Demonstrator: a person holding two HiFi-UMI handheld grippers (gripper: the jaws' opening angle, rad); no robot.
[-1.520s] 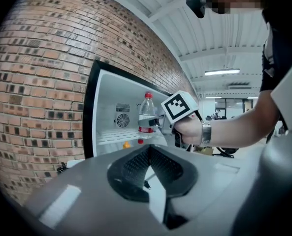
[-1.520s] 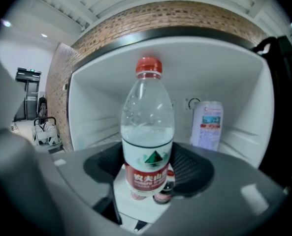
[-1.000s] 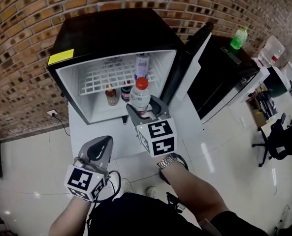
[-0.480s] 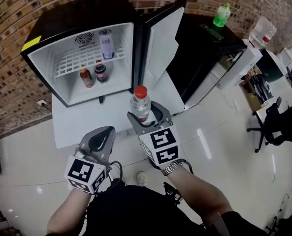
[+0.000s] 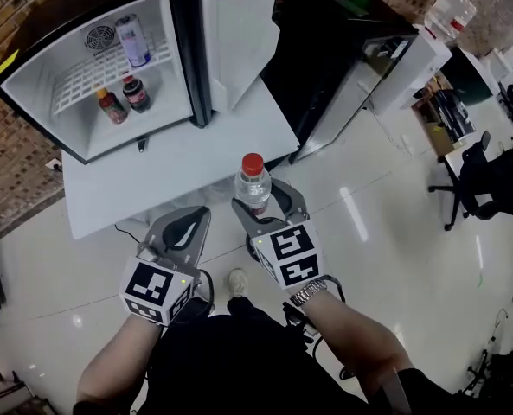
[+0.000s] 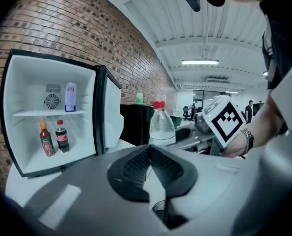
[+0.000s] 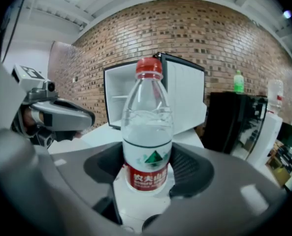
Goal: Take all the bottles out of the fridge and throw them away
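I'm backing away, fridge (image 5: 171, 67) sliding out to eleven o'clock, right gripper (image 5: 261, 206) clamped on the water bottle (image 5: 253, 182), left gripper (image 5: 185, 225) closed empty: bin next, I reckon.

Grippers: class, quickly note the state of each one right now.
Left gripper: closed, holding nothing.
Right gripper: closed on the bottle.

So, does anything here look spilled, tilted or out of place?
Nothing is spilled or damaged. The water bottle stands upright in the right hand-held gripper. Only the fridge door stands wide open, with a sauce bottle, cola bottle and can inside.
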